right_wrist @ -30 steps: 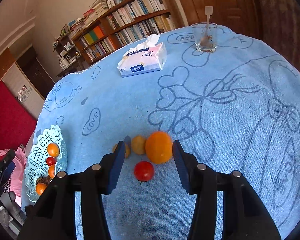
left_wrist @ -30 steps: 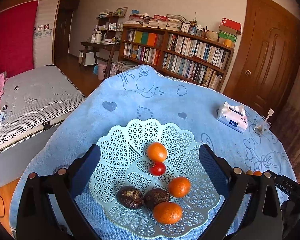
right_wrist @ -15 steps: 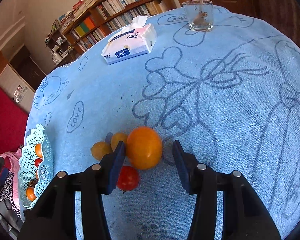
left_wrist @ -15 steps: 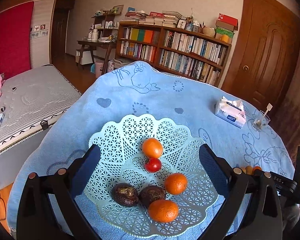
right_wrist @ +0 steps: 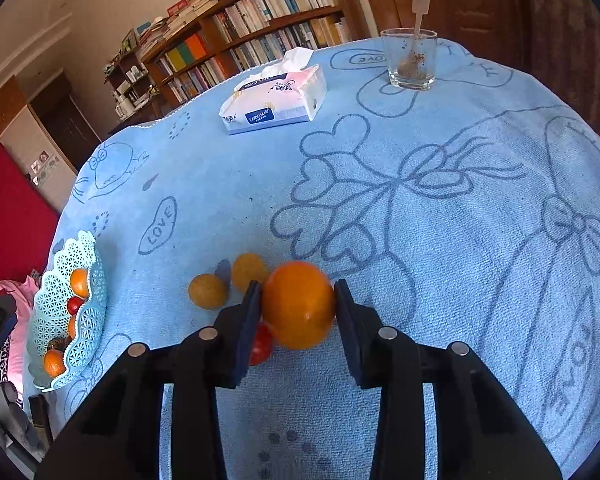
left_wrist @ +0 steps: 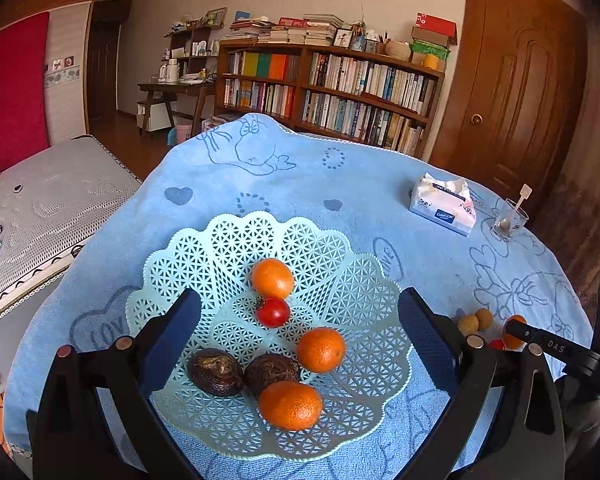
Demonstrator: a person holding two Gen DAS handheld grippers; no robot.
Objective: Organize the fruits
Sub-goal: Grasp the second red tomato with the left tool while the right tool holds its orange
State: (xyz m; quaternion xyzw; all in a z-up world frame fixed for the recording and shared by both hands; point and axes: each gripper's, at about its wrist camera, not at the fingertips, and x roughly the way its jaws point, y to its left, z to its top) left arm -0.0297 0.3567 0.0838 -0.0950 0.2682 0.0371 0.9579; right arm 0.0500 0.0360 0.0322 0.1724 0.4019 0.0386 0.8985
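A pale green lattice basket sits on the blue tablecloth and holds three oranges, a red tomato and two dark wrinkled fruits. My left gripper hovers open above the basket, its fingers on either side and holding nothing. On the cloth to the right, my right gripper is shut on a large orange, with both pads touching its sides. A red tomato lies partly hidden under the left finger. Two small yellow fruits rest just left of the orange. The basket shows at the far left.
A tissue pack and a glass with a spoon stand at the far side of the table. A bed lies to the left, below the table edge. A bookshelf and a wooden door are behind.
My right gripper has moved forward around the large orange and its fingers have come together on it. My left gripper has shifted slightly over the basket and stays open.
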